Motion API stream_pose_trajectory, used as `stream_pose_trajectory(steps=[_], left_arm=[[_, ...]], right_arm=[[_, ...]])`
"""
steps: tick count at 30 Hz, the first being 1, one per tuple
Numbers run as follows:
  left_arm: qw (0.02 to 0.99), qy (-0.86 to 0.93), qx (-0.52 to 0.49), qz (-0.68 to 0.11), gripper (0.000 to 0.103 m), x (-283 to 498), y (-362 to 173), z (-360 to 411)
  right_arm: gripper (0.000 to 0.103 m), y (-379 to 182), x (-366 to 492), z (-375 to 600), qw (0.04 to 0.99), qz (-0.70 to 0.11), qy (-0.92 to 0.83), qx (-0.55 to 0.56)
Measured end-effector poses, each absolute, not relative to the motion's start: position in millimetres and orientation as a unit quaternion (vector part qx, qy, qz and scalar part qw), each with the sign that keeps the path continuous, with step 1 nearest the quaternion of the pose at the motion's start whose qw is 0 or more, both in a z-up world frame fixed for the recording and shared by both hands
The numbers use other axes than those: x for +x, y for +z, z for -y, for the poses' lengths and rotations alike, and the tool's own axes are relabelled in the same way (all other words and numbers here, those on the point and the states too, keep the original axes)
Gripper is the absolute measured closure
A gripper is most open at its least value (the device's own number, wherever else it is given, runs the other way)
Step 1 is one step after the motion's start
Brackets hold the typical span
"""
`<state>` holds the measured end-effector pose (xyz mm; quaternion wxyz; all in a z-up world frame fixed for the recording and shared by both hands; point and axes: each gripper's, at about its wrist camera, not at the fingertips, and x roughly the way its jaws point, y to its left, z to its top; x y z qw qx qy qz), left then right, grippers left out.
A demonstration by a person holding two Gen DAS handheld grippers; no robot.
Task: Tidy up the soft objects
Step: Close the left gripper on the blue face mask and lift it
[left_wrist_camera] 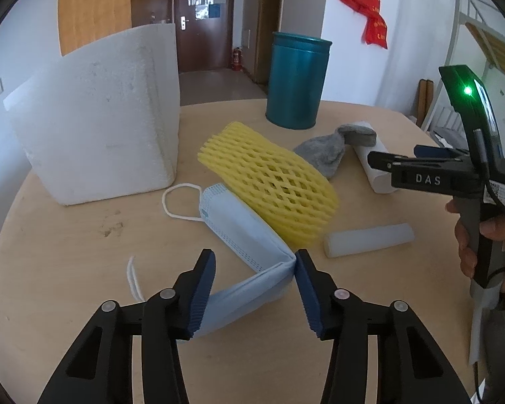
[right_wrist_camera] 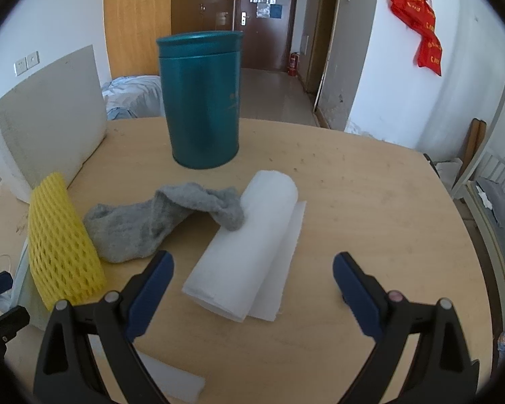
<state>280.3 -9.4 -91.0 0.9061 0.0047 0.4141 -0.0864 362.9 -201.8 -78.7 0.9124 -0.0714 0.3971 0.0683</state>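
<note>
My left gripper (left_wrist_camera: 255, 262) is open, its jaws on either side of a folded light-blue face mask (left_wrist_camera: 242, 235) lying on the round table. A yellow foam net sleeve (left_wrist_camera: 272, 185) rests on the mask's far end; it also shows in the right wrist view (right_wrist_camera: 62, 245). A grey sock (right_wrist_camera: 158, 222) lies beside it, draped onto a white paper towel roll (right_wrist_camera: 252, 252). My right gripper (right_wrist_camera: 252, 269) is open and empty, hovering just above the near end of the roll. It shows from the side in the left wrist view (left_wrist_camera: 380, 161).
A white foam box (left_wrist_camera: 97, 118) stands at the table's left. A teal tin canister (right_wrist_camera: 200, 101) stands at the back. A pale translucent cylinder (left_wrist_camera: 368, 239) lies to the right of the mask. The wooden table (right_wrist_camera: 370, 219) ends at a curved edge on the right.
</note>
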Motion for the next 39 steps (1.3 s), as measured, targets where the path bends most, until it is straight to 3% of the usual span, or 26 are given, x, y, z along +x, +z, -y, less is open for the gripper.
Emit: stream_pose_trajectory(steps=[5,11,19,24,39], left_arm=[[0.902,-0.09,0.007,-0.421,0.066,280,-94,10],[0.903,-0.094,0.011,-0.42,0.069,277,-93,10],[0.901,-0.1,0.004,-0.421,0.08,274,-92,8],[0.901,-0.104,-0.001,-0.42,0.093,272,-91,6],[0.913,-0.12,-0.002,-0.389,0.096,255,-75,1]], right_arm=[[0.006,-79,364,201,0.912,-0.397,0.07,-0.072],[0.006,-80,365,202,0.912,-0.398,0.068,-0.072],[0.006,-84,372,202,0.909,-0.405,0.064,-0.073],[0.006,-84,374,202,0.909,-0.406,0.056,-0.077],[0.006,-97,390,212,0.896,-0.439,0.041,-0.05]])
